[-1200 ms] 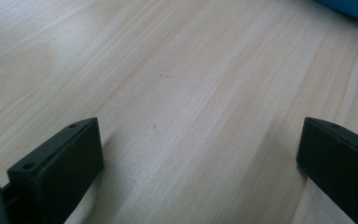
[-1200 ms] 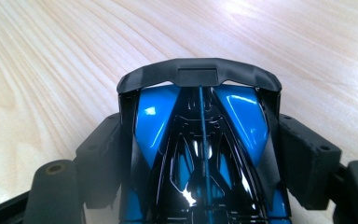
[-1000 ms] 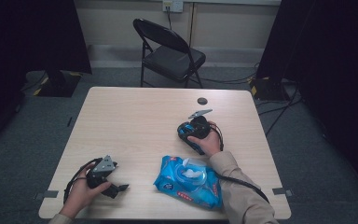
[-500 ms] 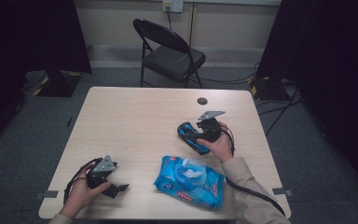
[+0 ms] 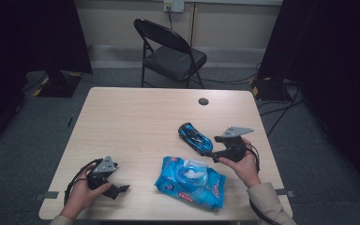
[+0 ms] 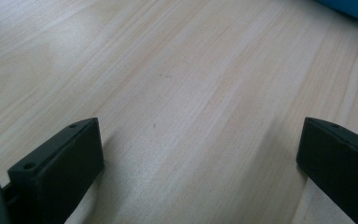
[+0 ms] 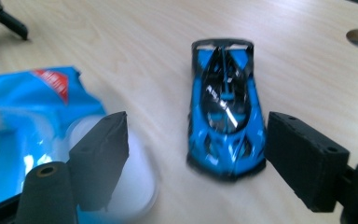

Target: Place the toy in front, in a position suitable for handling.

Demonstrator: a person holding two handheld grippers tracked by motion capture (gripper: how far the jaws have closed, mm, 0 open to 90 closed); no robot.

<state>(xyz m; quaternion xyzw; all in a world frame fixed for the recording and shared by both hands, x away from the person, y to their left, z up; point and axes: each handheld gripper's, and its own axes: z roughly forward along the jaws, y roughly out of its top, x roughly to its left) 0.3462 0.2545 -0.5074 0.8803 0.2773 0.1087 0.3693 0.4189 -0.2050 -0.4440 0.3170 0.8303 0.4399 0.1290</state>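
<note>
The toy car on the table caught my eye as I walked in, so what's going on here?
A person works with a hand-held gripper in each hand. The right hand-held gripper has open jaws with the blue toy car lying free on the table, beside a wipes pack. The left hand-held gripper rests open.

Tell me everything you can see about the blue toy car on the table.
The toy car is a low, sleek sports model, bright blue with a black roof, black trim and a black rear frame; it looks like glossy plastic or metal. It rests upright on its wheels on the light wooden table, right of centre, just beyond the blue wipes pack. The right gripper is open, its fingers on either side of the car's near end without touching it.
</note>
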